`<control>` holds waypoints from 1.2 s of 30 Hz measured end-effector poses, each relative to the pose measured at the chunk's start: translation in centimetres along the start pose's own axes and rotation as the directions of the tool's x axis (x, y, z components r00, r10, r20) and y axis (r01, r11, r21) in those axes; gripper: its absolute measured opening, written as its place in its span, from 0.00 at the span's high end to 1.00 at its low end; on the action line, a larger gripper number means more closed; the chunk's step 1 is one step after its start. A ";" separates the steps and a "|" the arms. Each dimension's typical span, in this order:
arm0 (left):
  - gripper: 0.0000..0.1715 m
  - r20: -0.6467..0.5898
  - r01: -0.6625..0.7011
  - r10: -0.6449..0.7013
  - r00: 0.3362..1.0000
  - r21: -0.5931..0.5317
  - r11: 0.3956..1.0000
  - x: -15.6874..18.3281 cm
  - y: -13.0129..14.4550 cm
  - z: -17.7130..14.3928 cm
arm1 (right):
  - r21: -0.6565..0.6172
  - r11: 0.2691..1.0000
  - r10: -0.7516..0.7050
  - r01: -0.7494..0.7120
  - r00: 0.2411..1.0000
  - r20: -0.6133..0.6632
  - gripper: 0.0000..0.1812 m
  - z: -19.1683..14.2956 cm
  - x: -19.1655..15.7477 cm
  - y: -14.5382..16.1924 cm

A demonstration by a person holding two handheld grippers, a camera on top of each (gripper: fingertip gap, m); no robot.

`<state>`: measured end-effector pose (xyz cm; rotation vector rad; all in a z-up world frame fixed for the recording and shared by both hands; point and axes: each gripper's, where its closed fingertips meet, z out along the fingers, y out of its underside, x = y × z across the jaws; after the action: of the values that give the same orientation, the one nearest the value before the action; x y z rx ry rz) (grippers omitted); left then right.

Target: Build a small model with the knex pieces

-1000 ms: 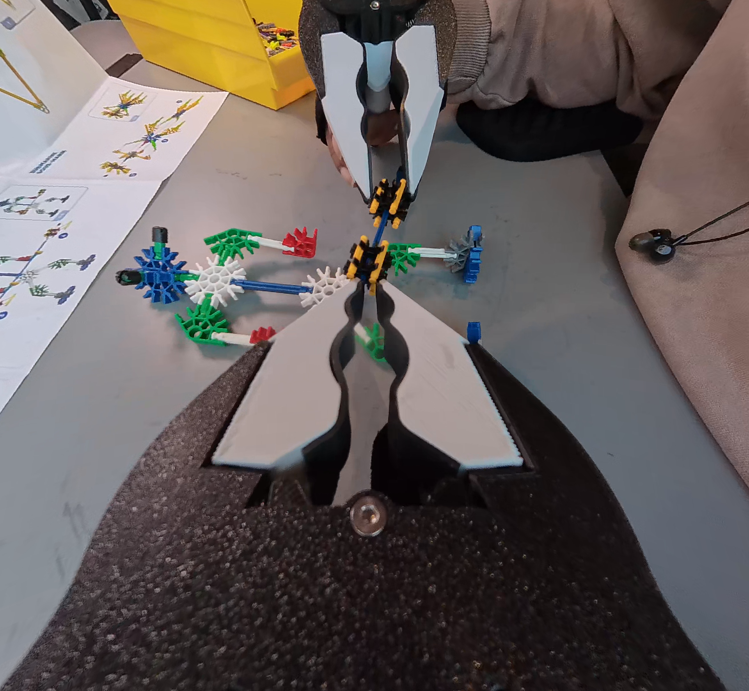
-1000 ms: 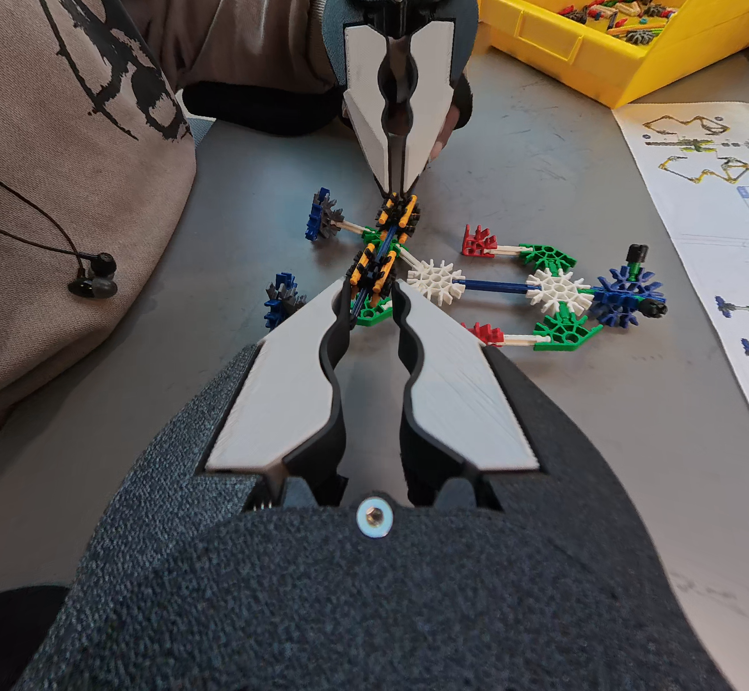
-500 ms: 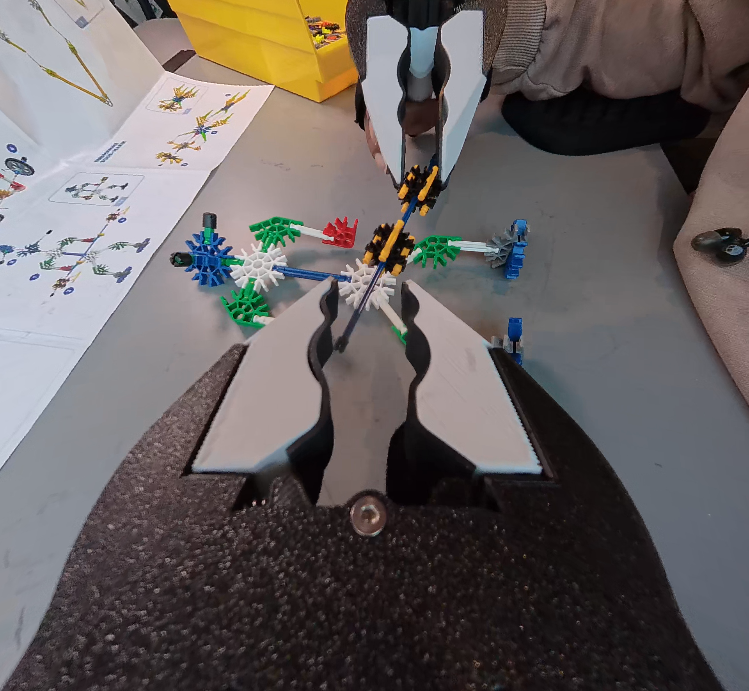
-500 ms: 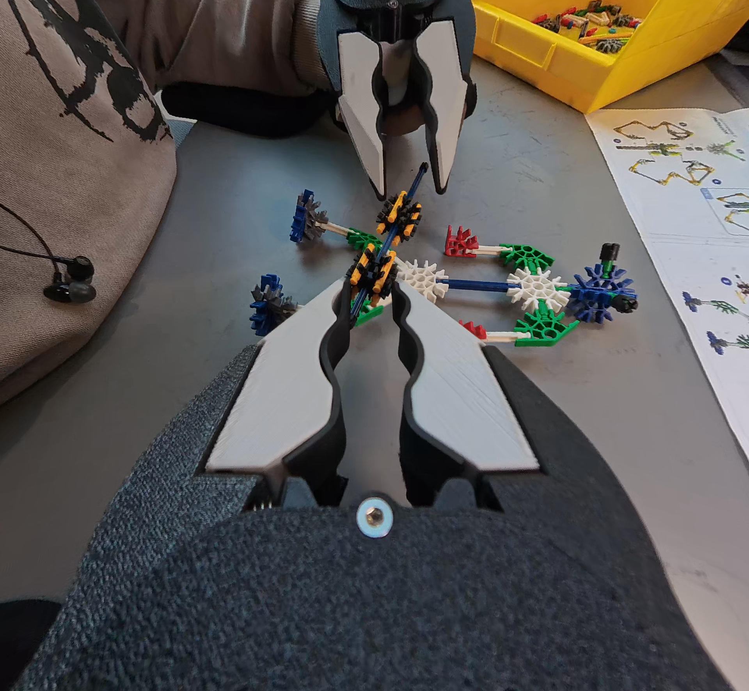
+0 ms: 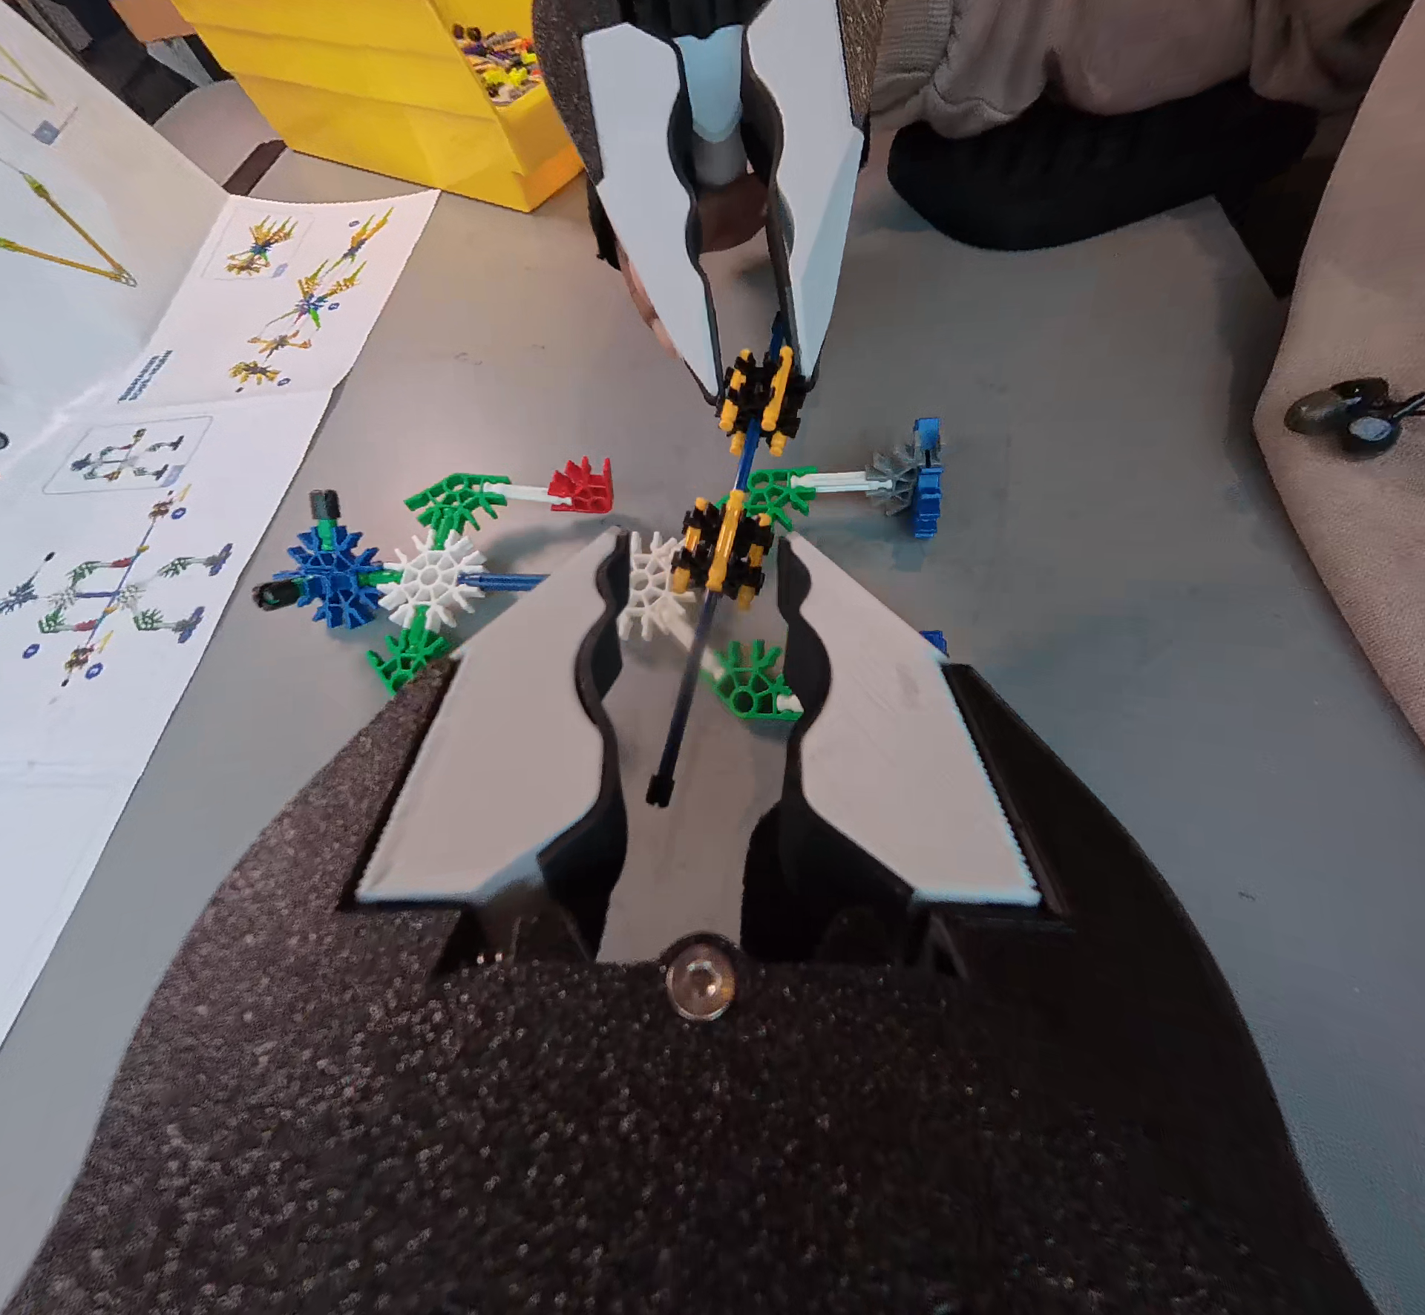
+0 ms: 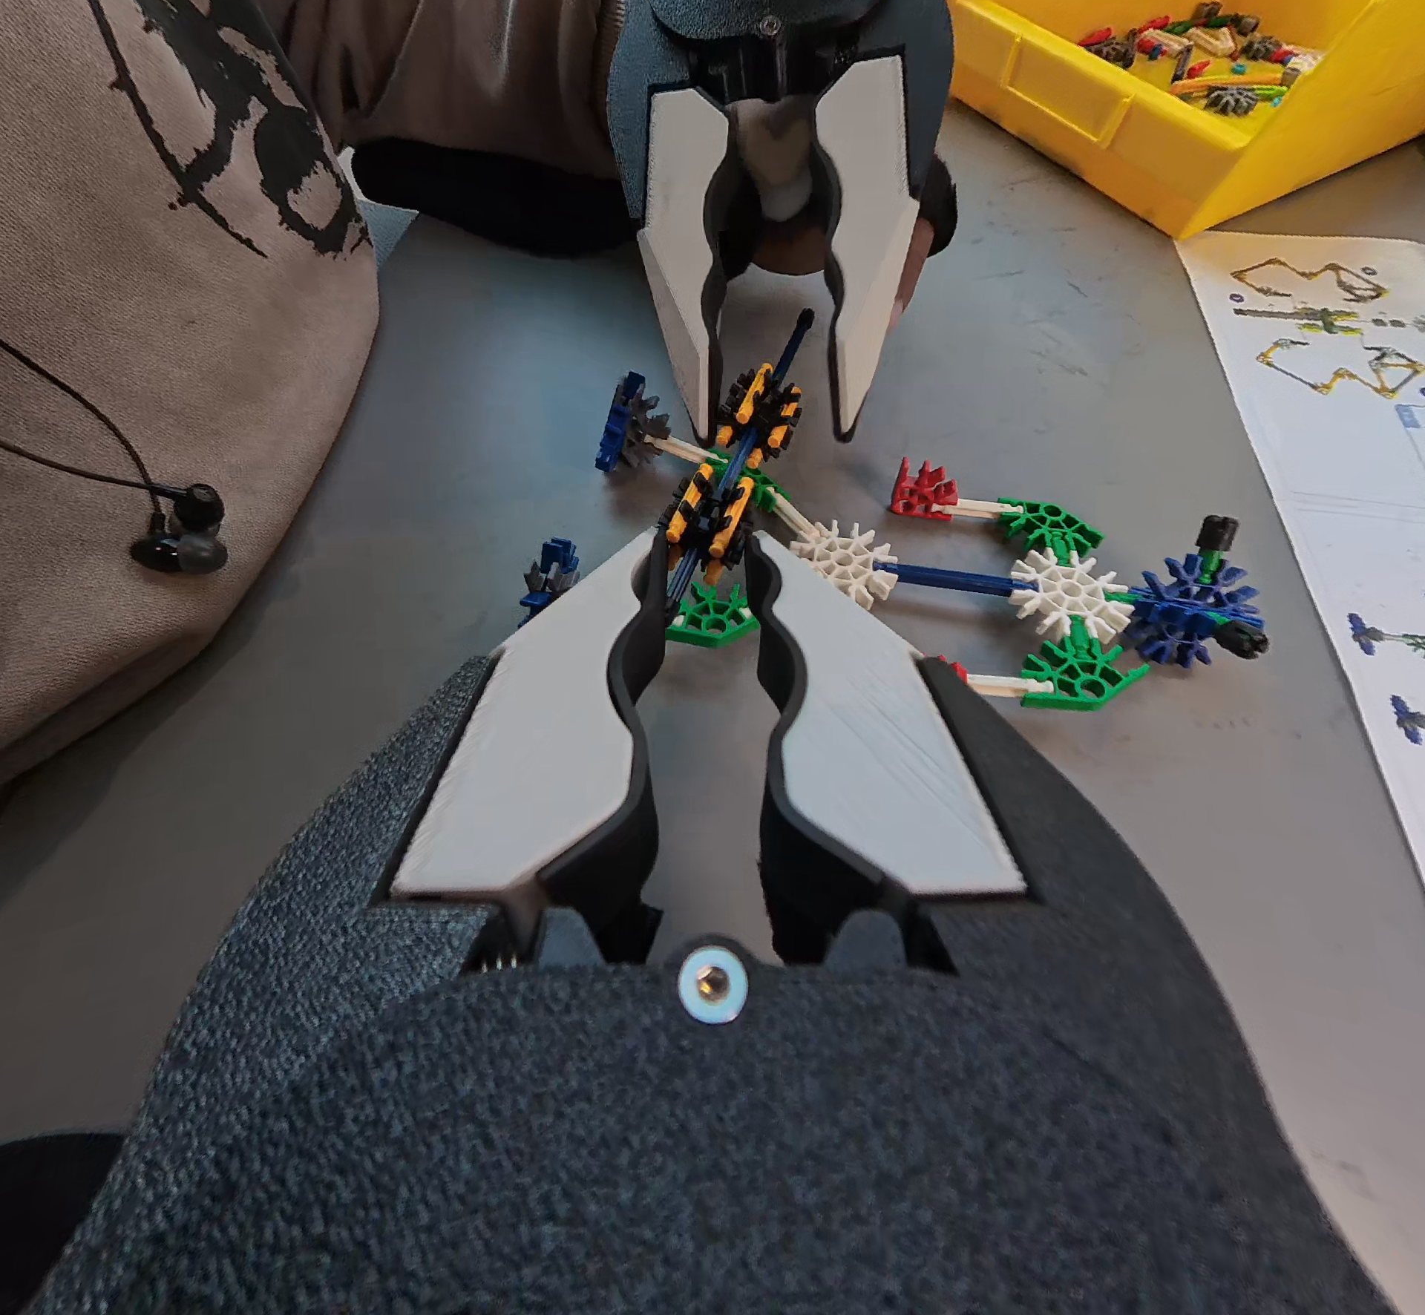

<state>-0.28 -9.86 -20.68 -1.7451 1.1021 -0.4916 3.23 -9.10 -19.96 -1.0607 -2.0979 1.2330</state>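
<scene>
Left wrist view shows our left gripper spread open around a black-and-yellow spoked plastic connector mid-frame on a thin blue rod. Above, our right gripper clamps its twin connector. Light, stiff, snap-fit; we judge the hub the best hold.

I see a matt grey tabletop, glossy plastic construction-toy model, shiny yellow plastic bin, smooth paper instruction sheet, soft beige cloth sleeve.

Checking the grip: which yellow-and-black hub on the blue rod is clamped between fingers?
The hub pinched by the right gripper; the other hub sits between the left gripper's spread fingers.
</scene>
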 end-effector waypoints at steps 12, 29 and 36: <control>0.86 0.045 0.032 -0.031 0.999 -0.035 0.999 -1.4 1.4 -1.6 | -0.040 0.998 0.038 -0.042 0.995 -0.096 0.93 -2.5 2.5 2.1; 0.86 0.060 0.053 -0.052 0.997 -0.012 0.999 -1.9 1.4 -1.9 | -0.146 0.988 -0.089 0.059 0.974 -0.209 0.84 -2.0 3.2 1.9; 0.86 0.076 0.092 -0.092 0.993 0.003 0.996 -2.9 1.7 -2.2 | -0.118 0.993 -0.052 0.023 0.968 -0.245 0.87 -3.2 4.3 2.2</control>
<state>-4.15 -8.79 -20.81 -1.8059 0.9722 -0.4777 3.87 -3.32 -20.24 -1.1548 -2.0036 0.9194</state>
